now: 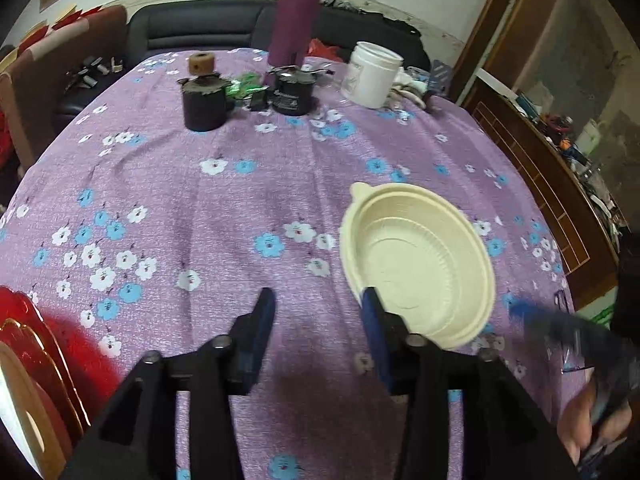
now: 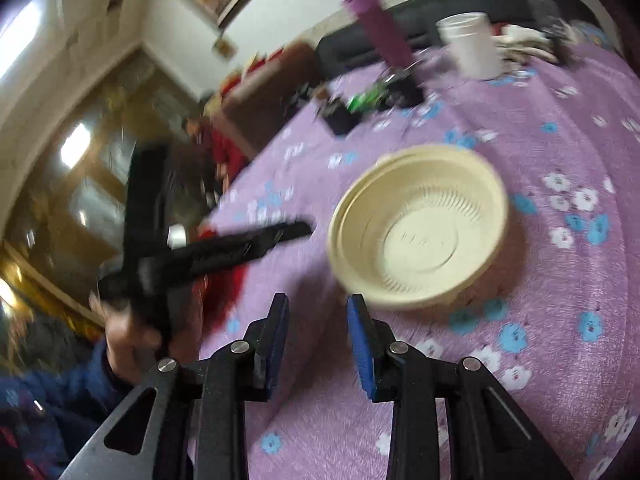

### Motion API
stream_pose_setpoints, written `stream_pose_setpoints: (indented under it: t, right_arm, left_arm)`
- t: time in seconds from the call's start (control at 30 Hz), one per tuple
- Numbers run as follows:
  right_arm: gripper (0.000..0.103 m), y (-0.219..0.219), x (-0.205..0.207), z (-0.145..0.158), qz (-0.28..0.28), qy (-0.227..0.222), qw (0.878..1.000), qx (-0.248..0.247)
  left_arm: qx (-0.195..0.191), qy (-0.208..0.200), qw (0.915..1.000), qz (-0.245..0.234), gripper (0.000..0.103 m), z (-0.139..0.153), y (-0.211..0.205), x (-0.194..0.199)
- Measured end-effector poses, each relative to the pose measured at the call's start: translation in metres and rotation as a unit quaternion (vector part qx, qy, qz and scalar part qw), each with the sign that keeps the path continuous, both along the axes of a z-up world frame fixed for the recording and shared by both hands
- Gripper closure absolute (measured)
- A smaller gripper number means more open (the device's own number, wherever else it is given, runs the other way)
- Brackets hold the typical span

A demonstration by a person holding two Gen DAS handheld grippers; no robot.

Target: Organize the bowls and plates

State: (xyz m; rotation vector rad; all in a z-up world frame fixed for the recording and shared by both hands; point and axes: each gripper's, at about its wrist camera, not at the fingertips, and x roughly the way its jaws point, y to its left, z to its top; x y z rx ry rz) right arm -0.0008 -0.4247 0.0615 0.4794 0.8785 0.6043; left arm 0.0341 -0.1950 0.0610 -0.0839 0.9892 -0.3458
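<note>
On the flowered counter, left wrist view:
Bowl: the cream bowl [image 1: 418,264] sits upright on the purple cloth, just right of the left tongs [image 1: 318,300]; its near rim lies behind the right-hand tip, and whether they touch cannot be told.
Left tongs: spread, nothing between the pads, pointing steeply down at bare cloth.
Right tongs: a blurred dark shape at the right edge [image 1: 568,332], state unreadable here.
Edges: a red plate [image 1: 44,340] at the lower left corner; dark jars [image 1: 204,100], a purple flask [image 1: 294,20] and a white tub [image 1: 374,74] crowd the far side; the middle is open cloth.

Right wrist view (blurred):
Bowl: ahead and right of the right tongs [image 2: 318,300], near rim just beyond the right tip.
Right tongs: parted, empty.
Left hand: a hand [image 2: 128,332] in a blue sleeve grips the left tongs [image 2: 296,230] over the counter's left edge.
</note>
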Motion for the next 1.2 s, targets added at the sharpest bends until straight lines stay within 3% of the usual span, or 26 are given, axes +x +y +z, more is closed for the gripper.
stream_pose_setpoints:
  t: [0.07,0.17,0.23,0.3,0.43,0.53,0.6,0.67,0.8,0.87,0.93,1.03,1.13,1.2]
  right_arm:
    - [0.06,-0.028,0.006,-0.006,-0.086,0.006,0.996,0.016]
    - [0.059,-0.056,0.015,-0.028,-0.186,0.041,0.982,0.006]
    - [0.057,-0.064,0.024,-0.04,-0.206,0.062,0.977,0.006]
    - [0.057,-0.064,0.03,-0.048,-0.204,0.071,0.976,0.037]
    - [0.057,-0.031,0.027,-0.035,-0.129,0.059,0.99,0.007]
    - [0.056,0.004,0.012,-0.021,-0.011,0.052,0.998,0.016]
    - [0.056,0.02,-0.003,-0.006,0.055,0.021,0.998,0.025]
    - [0.054,0.035,-0.018,0.007,0.109,-0.013,0.994,0.003]
    - [0.054,0.038,-0.041,0.019,0.161,-0.063,0.985,-0.019]
    - [0.054,0.02,-0.043,0.026,0.132,-0.089,0.987,0.011]
    - [0.049,-0.004,-0.033,0.023,0.057,-0.087,0.994,0.021]
    - [0.049,-0.024,-0.012,0.001,-0.074,-0.039,0.996,-0.037]
    - [0.051,-0.037,0.006,-0.025,-0.122,0.017,0.992,-0.023]
    - [0.054,-0.037,0.013,-0.029,-0.136,0.019,0.99,-0.025]
  left_arm:
    - [0.002,0.002,1.0,-0.004,0.048,-0.003,-0.007,-0.001]
    - [-0.007,0.02,0.9997,-0.014,0.048,-0.013,-0.018,0.001]
    - [-0.009,0.027,0.9994,-0.021,0.048,-0.018,-0.024,0.0]
    - [-0.001,0.023,0.9995,-0.021,0.048,-0.02,-0.028,-0.003]
    - [0.004,0.018,0.9997,-0.015,0.048,-0.017,-0.02,-0.003]
    - [0.016,0.013,0.9998,-0.004,0.048,-0.016,-0.013,0.004]
    - [0.029,0.015,0.9994,-0.011,0.048,-0.018,-0.014,0.013]
    - [0.044,0.009,0.999,-0.006,0.048,-0.021,-0.016,0.02]
    - [0.031,0.011,0.9994,-0.008,0.048,-0.02,-0.012,0.018]
    - [0.026,0.004,0.9996,-0.011,0.048,-0.014,-0.01,0.012]
    - [0.021,-0.004,0.9997,-0.009,0.048,-0.007,-0.005,0.003]
    - [0.009,-0.001,1.0,-0.004,0.048,-0.004,0.002,-0.013]
    - [-0.006,0.014,0.9999,-0.007,0.048,-0.008,0.006,-0.03]
    - [-0.01,0.019,0.9997,-0.009,0.052,-0.013,0.004,-0.041]
